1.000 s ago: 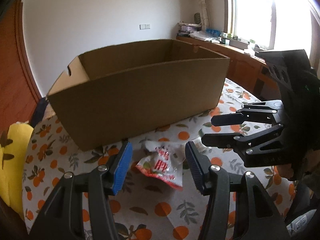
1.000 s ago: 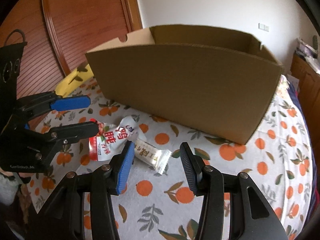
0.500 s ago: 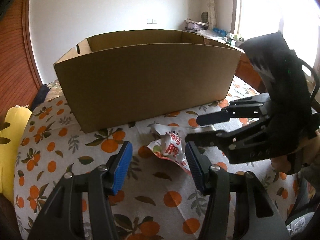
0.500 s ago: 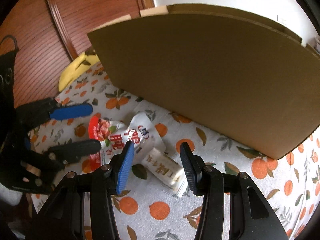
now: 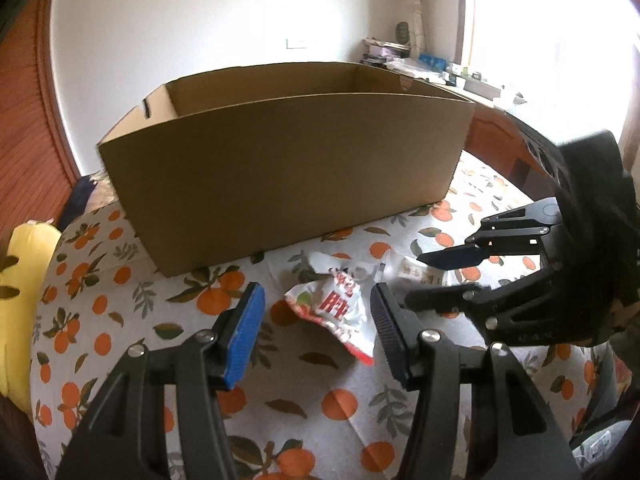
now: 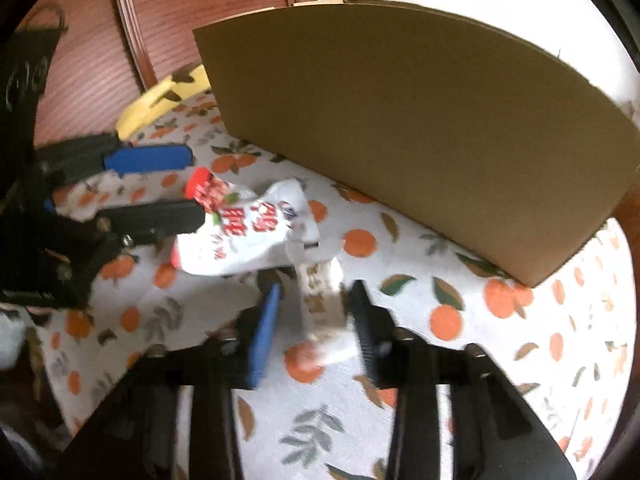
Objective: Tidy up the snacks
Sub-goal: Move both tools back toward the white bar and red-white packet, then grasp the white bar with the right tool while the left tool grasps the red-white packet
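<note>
The right tongs [image 6: 316, 320] are being closed around a small white snack bar [image 6: 326, 312] lying on the orange-patterned tabletop [image 6: 460, 360], near the cardboard box [image 6: 420, 128]. The left tongs [image 5: 316, 328] are being held open over a red-and-white snack packet [image 5: 340, 304], without touching it.

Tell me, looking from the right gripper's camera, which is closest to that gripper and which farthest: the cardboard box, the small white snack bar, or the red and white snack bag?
1. Small white snack bar, between the closing right gripper fingers.
2. Red and white snack bag, just beyond, to the left.
3. Cardboard box, behind, upper right.
</note>
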A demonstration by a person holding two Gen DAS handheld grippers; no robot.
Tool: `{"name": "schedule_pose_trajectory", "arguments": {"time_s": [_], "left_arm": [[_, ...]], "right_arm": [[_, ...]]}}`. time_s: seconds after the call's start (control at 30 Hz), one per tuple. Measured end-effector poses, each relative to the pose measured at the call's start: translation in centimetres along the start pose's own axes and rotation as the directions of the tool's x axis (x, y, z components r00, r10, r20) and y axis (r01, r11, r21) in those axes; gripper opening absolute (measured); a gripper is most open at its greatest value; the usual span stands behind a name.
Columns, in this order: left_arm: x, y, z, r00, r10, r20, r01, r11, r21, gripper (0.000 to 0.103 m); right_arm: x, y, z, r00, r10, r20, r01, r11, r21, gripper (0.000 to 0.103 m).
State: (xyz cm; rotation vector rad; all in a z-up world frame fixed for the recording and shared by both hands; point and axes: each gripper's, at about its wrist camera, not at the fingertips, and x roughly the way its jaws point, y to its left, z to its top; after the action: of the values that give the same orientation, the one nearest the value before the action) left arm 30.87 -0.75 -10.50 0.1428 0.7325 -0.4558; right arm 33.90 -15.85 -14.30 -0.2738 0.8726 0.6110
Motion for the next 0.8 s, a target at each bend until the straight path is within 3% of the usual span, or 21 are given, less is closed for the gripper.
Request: {"name": "schedule_pose_trajectory", "arguments": {"time_s": [0.2, 0.33, 0.53, 0.8], "left_arm": [[1.5, -1.1, 1.2, 0.998, -0.051, -0.047, 0.055, 0.996, 0.072, 0.060], [3.1, -1.2, 2.1, 0.992, -0.051, -0.116, 0.063, 0.992, 0.105, 0.061], [3.2, -1.5, 3.5, 0.991, -0.046, -0.128, 0.063, 0.988, 0.139, 0.061], [5.5, -3.0, 3.4, 0.969, -0.045, -0.244, 0.099, 0.972, 0.213, 0.061]], "right_arm": [[-0.7, -1.2, -1.0, 0.999, -0.042, 0.022, 0.042, 0.998, 0.036, 0.021], [-0.8, -1.4, -1.1, 0.999, -0.038, 0.034, 0.037, 0.998, 0.046, 0.020], [-0.7, -1.4, -1.1, 0.999, -0.033, 0.037, 0.031, 0.998, 0.052, 0.020], [-1.3, -2.5, -1.4, 0.999, -0.015, 0.047, 0.012, 0.997, 0.081, 0.020]]}}
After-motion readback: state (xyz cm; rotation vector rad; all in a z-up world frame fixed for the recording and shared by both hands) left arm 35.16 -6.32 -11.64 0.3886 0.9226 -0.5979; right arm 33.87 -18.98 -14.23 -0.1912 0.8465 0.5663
